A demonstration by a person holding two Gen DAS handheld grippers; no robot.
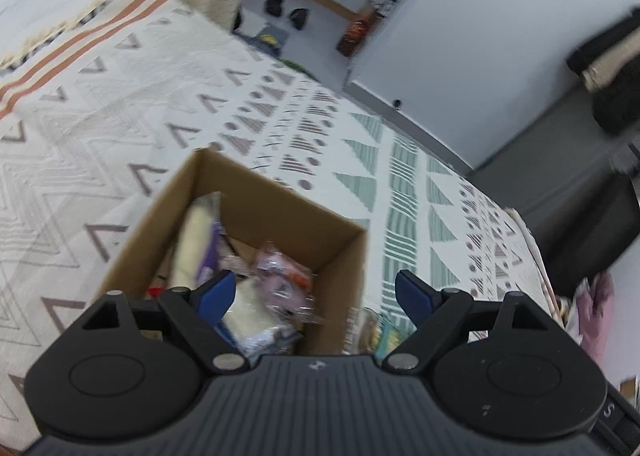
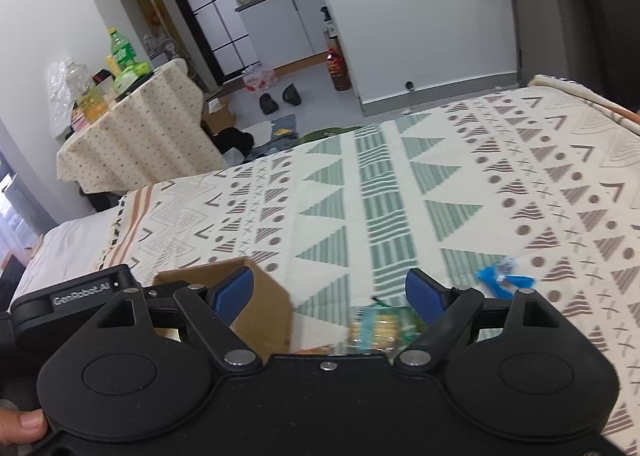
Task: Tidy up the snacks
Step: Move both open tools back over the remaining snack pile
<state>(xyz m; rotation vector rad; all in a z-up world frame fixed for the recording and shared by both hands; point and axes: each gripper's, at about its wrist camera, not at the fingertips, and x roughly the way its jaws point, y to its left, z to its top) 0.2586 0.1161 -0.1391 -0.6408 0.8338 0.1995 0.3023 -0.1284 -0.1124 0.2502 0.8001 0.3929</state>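
Note:
An open cardboard box [image 1: 276, 208] sits on the patterned bedspread [image 1: 100, 128] and holds several snack packets: a pale yellow one [image 1: 194, 240] leaning on its left wall and a pinkish clear-wrapped one [image 1: 284, 280]. My left gripper [image 1: 316, 292] hovers open above the box's near side, nothing between its blue pads. In the right wrist view the same box [image 2: 264, 308] lies at lower left. My right gripper [image 2: 330, 294] is open over a green and yellow snack packet [image 2: 380, 326] on the bedspread. A blue packet [image 2: 500, 278] lies just to the right.
The bedspread [image 2: 400, 196] stretches ahead of both grippers. A small table with a dotted cloth [image 2: 132, 128] carries bottles at the far left. Shoes and bags lie on the floor [image 2: 280, 96] beyond the bed. More packets [image 1: 380, 332] sit right of the box.

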